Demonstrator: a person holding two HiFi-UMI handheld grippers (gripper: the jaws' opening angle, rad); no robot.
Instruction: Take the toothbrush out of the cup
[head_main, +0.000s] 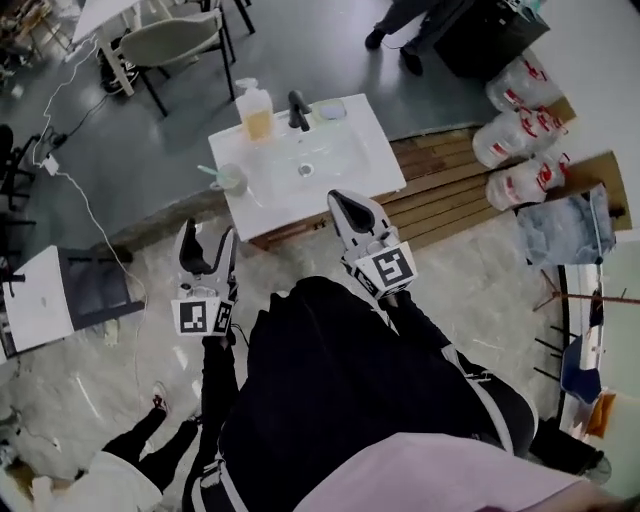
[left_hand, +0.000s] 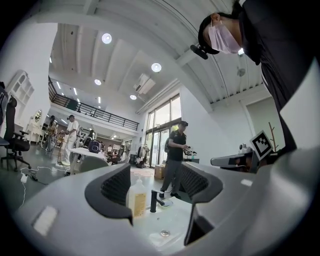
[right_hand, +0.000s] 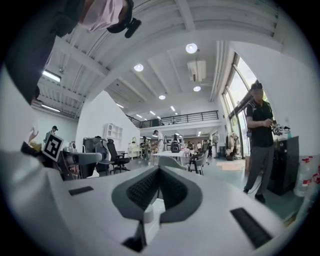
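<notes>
Head view: cup (head_main: 231, 181) stands on the washbasin (head_main: 350, 160) at its near left corner, toothbrush (head_main: 209, 171) inside it, handle leaning out toward 10 o'clock.

Left gripper (head_main: 208, 238): jaws spread, nothing between them. It hangs off the basin edge, apart from the cup, which sits at about 12 to 1 o'clock from the tips. In the left gripper view (left_hand: 155, 180) the gap frames the soap bottle (left_hand: 137, 198) and the black faucet (left_hand: 154, 201); the cup is not visible there.

Right gripper (head_main: 345, 203): jaws pressed together, empty, confirmed in the right gripper view (right_hand: 159, 175). Tips are over the basin's near edge, with the cup well apart at 9 to 10 o'clock.
</notes>
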